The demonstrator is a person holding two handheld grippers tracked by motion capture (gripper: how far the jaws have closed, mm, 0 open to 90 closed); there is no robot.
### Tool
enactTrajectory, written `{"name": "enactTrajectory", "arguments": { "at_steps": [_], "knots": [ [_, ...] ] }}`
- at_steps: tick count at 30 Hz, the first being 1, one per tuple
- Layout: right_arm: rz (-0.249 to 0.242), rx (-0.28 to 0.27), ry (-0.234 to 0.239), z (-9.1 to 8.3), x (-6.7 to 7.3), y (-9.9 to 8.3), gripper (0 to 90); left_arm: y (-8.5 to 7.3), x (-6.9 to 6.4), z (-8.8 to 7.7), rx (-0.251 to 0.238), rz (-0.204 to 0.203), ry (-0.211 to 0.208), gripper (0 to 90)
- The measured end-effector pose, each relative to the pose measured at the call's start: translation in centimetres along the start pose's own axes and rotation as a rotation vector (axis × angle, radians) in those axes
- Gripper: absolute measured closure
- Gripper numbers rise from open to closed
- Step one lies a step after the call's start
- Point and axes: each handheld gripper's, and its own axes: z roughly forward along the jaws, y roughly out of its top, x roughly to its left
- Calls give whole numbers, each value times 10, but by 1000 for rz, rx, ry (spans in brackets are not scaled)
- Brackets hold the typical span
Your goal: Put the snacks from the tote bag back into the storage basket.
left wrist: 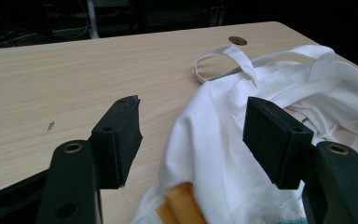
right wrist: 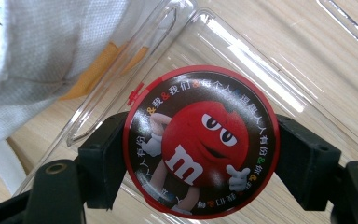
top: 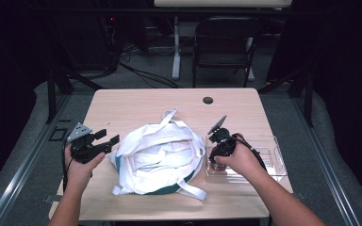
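We see our right gripper (right wrist: 200,154) clamped on a round red-rimmed M&M's candy tin (right wrist: 200,142), one jaw on each side, over the clear plastic tray (top: 273,155) at the table's right. We judge the side-on hold keeps the printed lid free and the tin level. Our left gripper (left wrist: 193,135) hangs wide open and empty, jaws straddling the edge of the crumpled white cloth bag (top: 158,155) mid-table, probably poised to pinch the fabric.
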Motion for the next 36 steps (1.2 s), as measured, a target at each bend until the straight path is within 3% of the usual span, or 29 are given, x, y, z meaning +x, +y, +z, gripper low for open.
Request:
{"name": "enactTrajectory", "arguments": {
  "at_steps": [10, 11, 13, 14, 17, 19, 24, 36],
  "knots": [
    [14, -20, 29, 1, -5, -3, 254, 0, 0, 0, -2, 0, 1, 367],
    [43, -52, 42, 4, -5, -4, 253, 0, 0, 0, -2, 0, 0, 367],
    [-40, 38, 30, -3, -11, -1, 254, 0, 0, 0, -2, 0, 1, 367],
    [27, -41, 44, 3, -7, -5, 253, 0, 0, 0, -2, 0, 1, 367],
    [-2, -6, 42, 0, -10, -4, 253, 0, 0, 0, -1, 0, 1, 367],
    [26, -48, 52, 2, -9, -6, 253, 0, 0, 0, -2, 0, 1, 367],
    [45, -73, 69, 4, -11, -9, 250, 0, 0, -1, -5, -3, 4, 367],
    [40, -90, 82, 2, -13, -13, 247, 0, 0, 0, -1, 0, 1, 367]
  ]
}}
